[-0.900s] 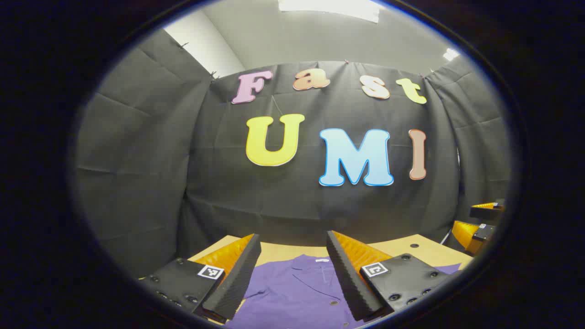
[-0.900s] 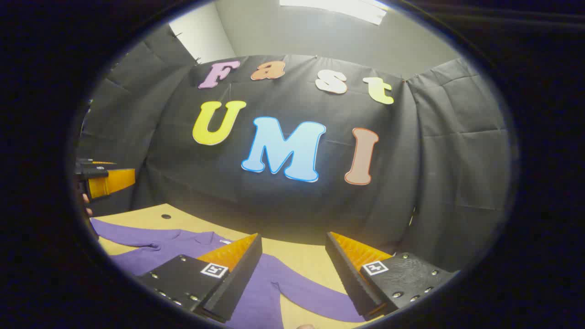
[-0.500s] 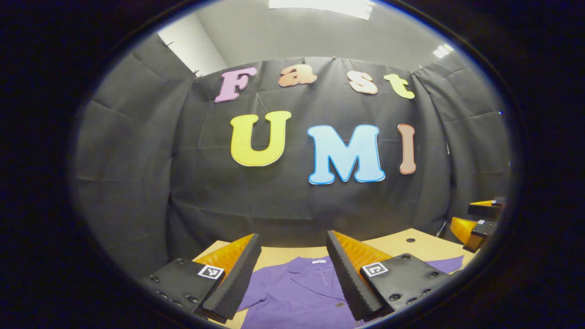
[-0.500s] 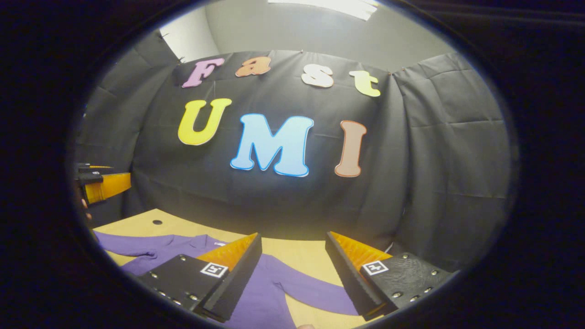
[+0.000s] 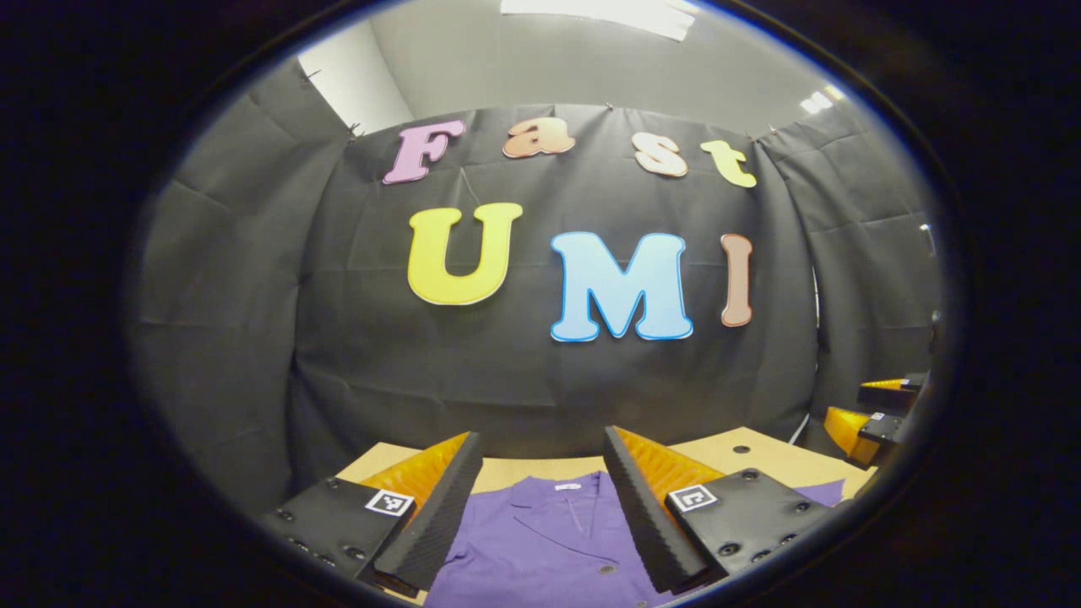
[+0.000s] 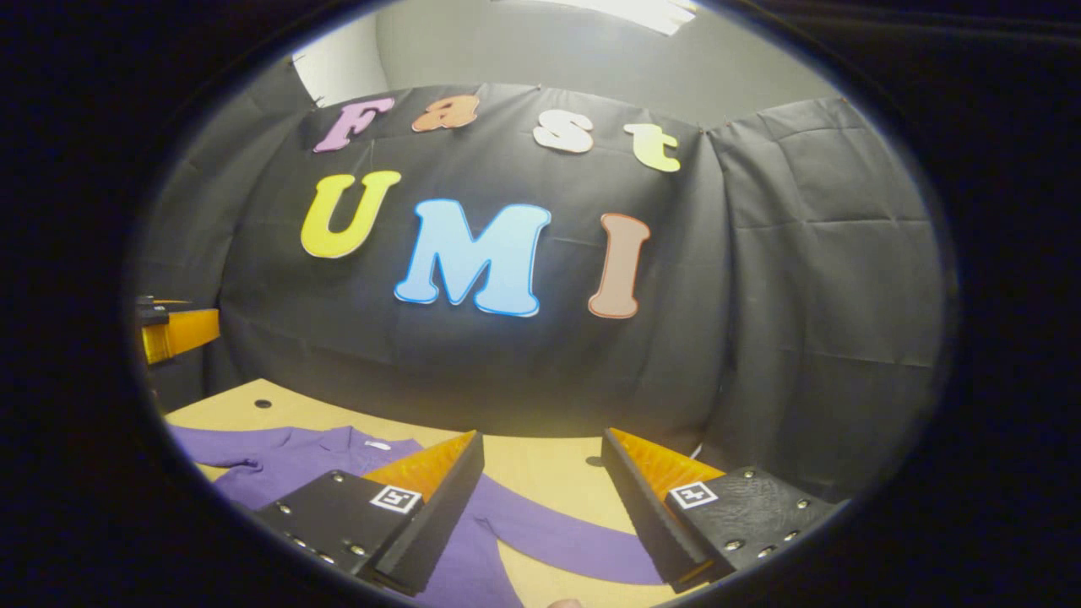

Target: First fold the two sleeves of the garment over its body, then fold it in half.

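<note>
A purple collared shirt (image 5: 545,549) lies flat on the wooden table (image 5: 515,473), collar toward the back wall, buttons down its front. My left gripper (image 5: 540,507) hovers open above its collar and chest, nothing between the fingers. In the right gripper view the shirt (image 6: 287,460) spreads to the left, and one long sleeve (image 6: 549,536) runs out to the right, passing under my right gripper (image 6: 540,511), which is open and holds nothing. The right gripper (image 5: 878,414) also shows at the far right edge of the left gripper view; the left gripper (image 6: 173,329) appears at the far left of the right gripper view.
The table (image 6: 540,460) has small round holes (image 6: 263,404) near its back edge. The black cloth wall (image 5: 524,371) stands close behind the table on all sides.
Both views have shifted: the wall has slid left in each. In the right gripper view more table shows, and the sleeve lies lower between the fingers. Both grippers stay open.
</note>
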A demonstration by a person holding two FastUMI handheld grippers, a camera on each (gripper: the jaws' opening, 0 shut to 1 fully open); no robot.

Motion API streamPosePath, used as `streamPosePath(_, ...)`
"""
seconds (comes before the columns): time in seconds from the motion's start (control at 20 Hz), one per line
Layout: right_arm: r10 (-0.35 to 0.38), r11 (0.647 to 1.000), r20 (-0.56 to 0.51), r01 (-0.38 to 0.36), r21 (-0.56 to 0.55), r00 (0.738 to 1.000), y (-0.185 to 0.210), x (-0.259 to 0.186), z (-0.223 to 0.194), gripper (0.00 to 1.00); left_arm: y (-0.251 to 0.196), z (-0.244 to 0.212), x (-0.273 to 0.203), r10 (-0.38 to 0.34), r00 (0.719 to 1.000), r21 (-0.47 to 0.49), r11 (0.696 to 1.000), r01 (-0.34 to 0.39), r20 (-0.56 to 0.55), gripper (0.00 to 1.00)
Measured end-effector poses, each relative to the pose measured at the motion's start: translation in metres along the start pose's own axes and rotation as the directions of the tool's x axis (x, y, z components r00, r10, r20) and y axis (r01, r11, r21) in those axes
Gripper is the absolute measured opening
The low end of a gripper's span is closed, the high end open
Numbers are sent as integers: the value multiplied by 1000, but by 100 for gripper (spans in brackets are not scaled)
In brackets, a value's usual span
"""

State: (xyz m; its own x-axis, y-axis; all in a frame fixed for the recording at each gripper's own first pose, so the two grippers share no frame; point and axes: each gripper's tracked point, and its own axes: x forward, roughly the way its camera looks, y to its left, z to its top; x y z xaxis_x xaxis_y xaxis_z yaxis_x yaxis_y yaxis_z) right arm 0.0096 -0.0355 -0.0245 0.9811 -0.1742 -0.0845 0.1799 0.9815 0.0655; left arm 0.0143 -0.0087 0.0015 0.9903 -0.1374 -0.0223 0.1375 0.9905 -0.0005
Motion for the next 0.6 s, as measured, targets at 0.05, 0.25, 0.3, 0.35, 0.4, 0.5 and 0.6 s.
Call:
streamPosePath(0.05, -16, 1000, -16, 16, -1, 1000, -7, 1, -4, 91, 0, 0, 0, 5, 1000, -3, 1000, -5, -2, 94)
streamPosePath(0.25, -99, 995, -96, 98, -10, 990, -45, 7, -36, 91, 5, -3, -1, 31, 999, -4, 1000, -31, -15, 94)
streamPosePath(0.3, -121, 993, -118, 121, -8, 986, -56, 9, -45, 91, 8, -4, -1, 43, 999, -1, 999, -43, -18, 94)
streamPosePath(0.35, -144, 989, -143, 144, -6, 979, -67, 10, -55, 91, 10, -4, -2, 53, 998, 1, 999, -53, -18, 94)
streamPosePath(0.4, -166, 986, -168, 168, -5, 972, -78, 10, -67, 91, 13, -4, -2, 62, 998, 4, 998, -62, -20, 94)
streamPosePath(0.5, -208, 977, -220, 212, -8, 953, -98, 12, -92, 91, 18, -3, -4, 84, 996, 20, 996, -84, -23, 94)
streamPosePath(0.6, -243, 969, -268, 248, -14, 932, -117, 13, -115, 91, 21, -2, -6, 98, 995, 30, 995, -97, -26, 94)
